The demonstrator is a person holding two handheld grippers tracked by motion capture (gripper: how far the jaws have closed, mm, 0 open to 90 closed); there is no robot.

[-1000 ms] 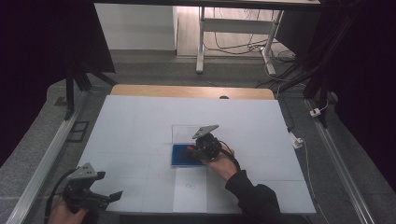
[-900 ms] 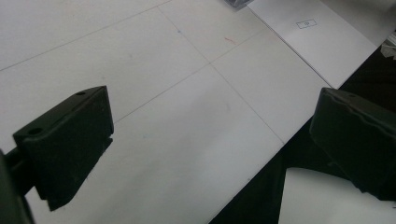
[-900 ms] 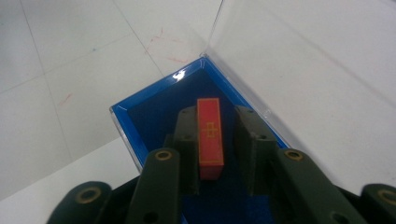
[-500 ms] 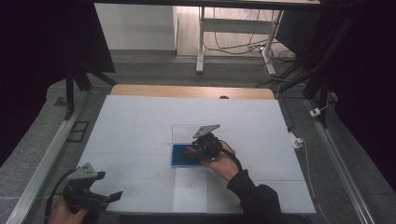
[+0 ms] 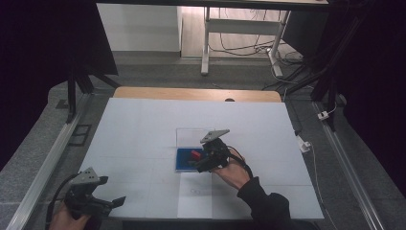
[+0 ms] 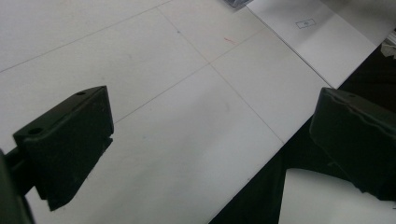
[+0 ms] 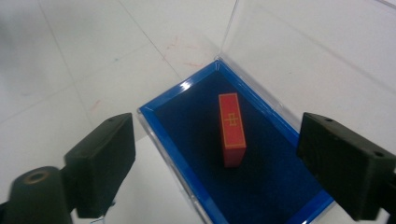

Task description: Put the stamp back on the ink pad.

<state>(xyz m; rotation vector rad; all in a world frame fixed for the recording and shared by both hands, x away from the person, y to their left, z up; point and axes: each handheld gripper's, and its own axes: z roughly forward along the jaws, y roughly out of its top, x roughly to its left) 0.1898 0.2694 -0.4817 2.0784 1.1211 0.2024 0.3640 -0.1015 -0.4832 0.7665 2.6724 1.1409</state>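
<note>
A small red block (image 7: 231, 128) with a gold mark lies flat on the dark blue lining of an open box (image 7: 261, 186). The box's clear lid (image 7: 303, 56) is swung back behind it. My right gripper (image 7: 219, 140) hovers just above the box, open; its jaws have just been opening and stand to either side of the block without touching it. From above, the box (image 5: 183, 160) and red block (image 5: 195, 154) sit mid-table under the right gripper (image 5: 201, 162). My left gripper (image 5: 114, 203) rests open at the front left corner, its jaws (image 6: 215, 121) holding nothing.
The white table (image 5: 143, 124) has a wooden strip (image 5: 191, 93) along its far edge and metal rails on both sides. A printed paper sheet (image 5: 194, 194) lies in front of the box. A white plug and cable (image 5: 303, 143) sit at the right edge.
The right gripper's jaws stand wider apart over the box than before, and the red block lies free inside. Neither hand has shifted noticeably.
</note>
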